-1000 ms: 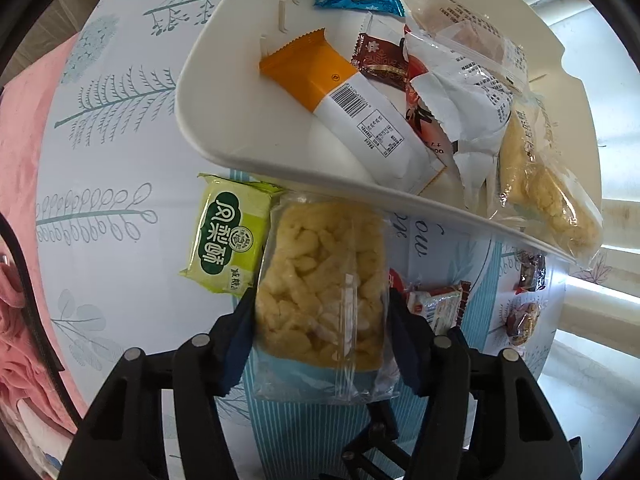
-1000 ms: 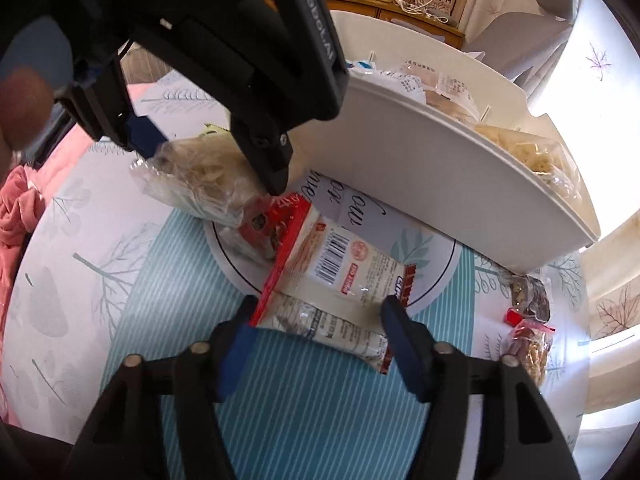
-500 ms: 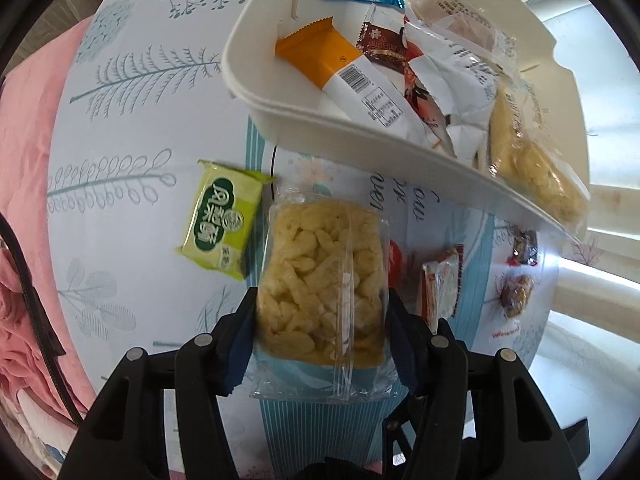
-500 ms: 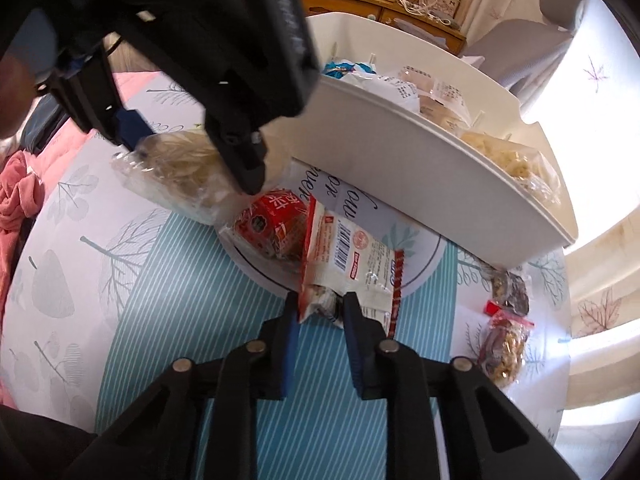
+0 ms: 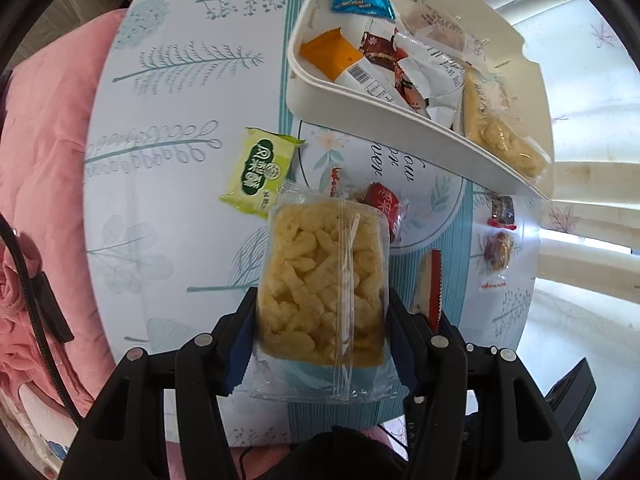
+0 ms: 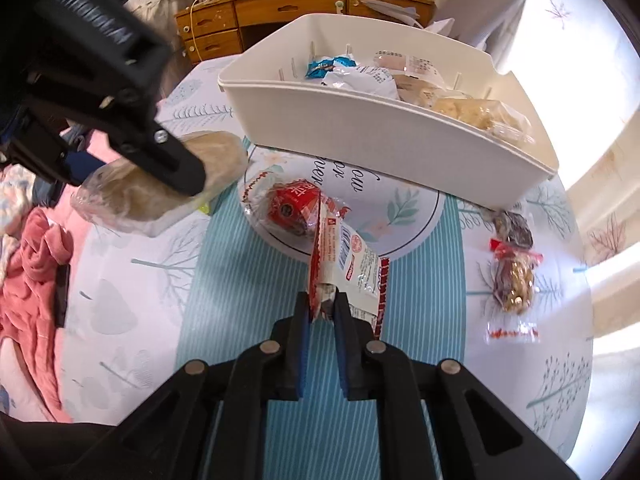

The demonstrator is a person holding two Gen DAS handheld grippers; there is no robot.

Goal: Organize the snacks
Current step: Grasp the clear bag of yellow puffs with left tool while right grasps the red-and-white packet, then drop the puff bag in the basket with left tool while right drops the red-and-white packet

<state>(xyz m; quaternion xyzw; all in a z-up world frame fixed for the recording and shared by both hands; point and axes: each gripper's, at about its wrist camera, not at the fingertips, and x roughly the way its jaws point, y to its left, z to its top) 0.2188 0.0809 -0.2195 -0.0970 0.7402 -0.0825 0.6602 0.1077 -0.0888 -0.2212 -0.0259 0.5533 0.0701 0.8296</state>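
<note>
Snacks mid-sort, both my grippers loaded. Left gripper (image 5: 322,320) is clamped on the clear bag of yellow puffed crisps (image 5: 324,280), held above the tablecloth; green wrapped pastry (image 5: 260,172) lies ahead-left of it, white plastic bin (image 5: 400,108) ahead-right. Right gripper (image 6: 322,312), jaws narrow, pinches the edge of the red-and-white sachet (image 6: 348,264), which hangs clear of the table; red wrapped cake (image 6: 294,204) sits just beyond it. Step looks like carry-to-bin. Next, I'd say: lift both over the near wall, then release inside.
</note>
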